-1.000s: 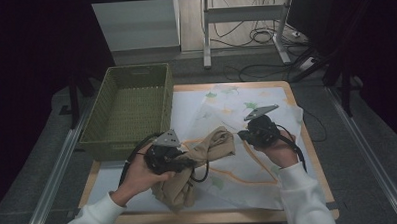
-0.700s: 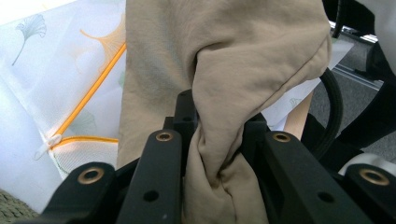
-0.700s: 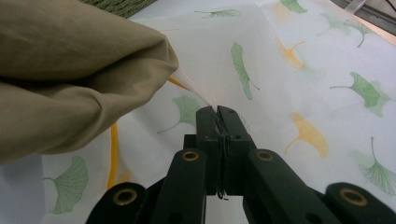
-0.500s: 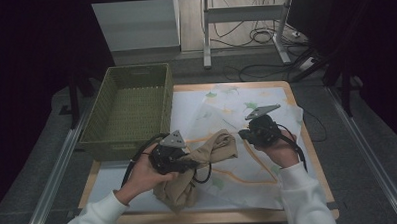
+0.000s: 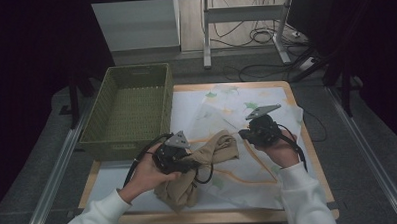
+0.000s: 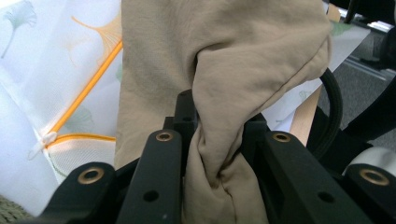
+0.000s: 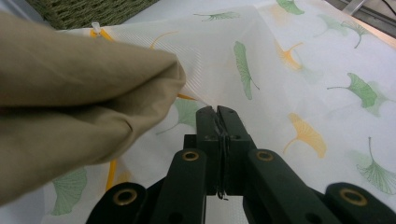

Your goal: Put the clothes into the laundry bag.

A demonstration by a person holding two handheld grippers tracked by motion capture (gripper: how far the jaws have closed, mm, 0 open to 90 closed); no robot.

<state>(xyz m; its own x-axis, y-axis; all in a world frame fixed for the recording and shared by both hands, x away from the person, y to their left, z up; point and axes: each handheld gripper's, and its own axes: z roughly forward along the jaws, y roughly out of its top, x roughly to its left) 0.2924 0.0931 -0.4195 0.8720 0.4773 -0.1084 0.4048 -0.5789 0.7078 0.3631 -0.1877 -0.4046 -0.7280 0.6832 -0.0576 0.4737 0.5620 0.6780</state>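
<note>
Two grippers work over the leaf-print cloth (image 5: 268,154): the left gripper (image 6: 212,140) pinches a bunch of the tan garment (image 5: 208,161), lifted near the table's six o'clock edge. At its three o'clock, the right gripper (image 7: 218,116) hovers, jaws pressed together with nothing between them.

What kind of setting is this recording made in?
Likely a lab or recording workspace, not a home: a wooden table under a leaf-print cloth, loose floor cables and a metal stand behind.
</note>
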